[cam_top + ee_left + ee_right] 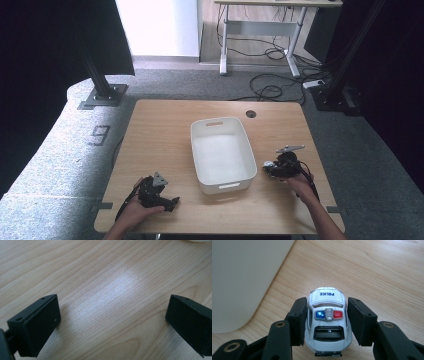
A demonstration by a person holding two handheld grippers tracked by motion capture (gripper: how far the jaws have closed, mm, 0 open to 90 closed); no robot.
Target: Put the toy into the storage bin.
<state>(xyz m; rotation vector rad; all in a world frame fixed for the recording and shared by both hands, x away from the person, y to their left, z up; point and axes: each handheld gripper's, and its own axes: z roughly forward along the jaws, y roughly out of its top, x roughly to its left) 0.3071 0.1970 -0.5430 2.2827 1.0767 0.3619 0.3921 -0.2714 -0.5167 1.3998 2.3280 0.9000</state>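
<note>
Right hand-held gripper (327, 321) flanks glossy toy police car (326, 322) (rounded, white).

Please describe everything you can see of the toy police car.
The toy police car is small and white, apparently glossy plastic. The word POLICE is printed on its hood, and a light bar with one blue and one red lamp sits on the roof above dark windows. It stands upright on the wooden table, beside the white bin and apart from it. The right gripper has a black jaw against each side of it.
</note>
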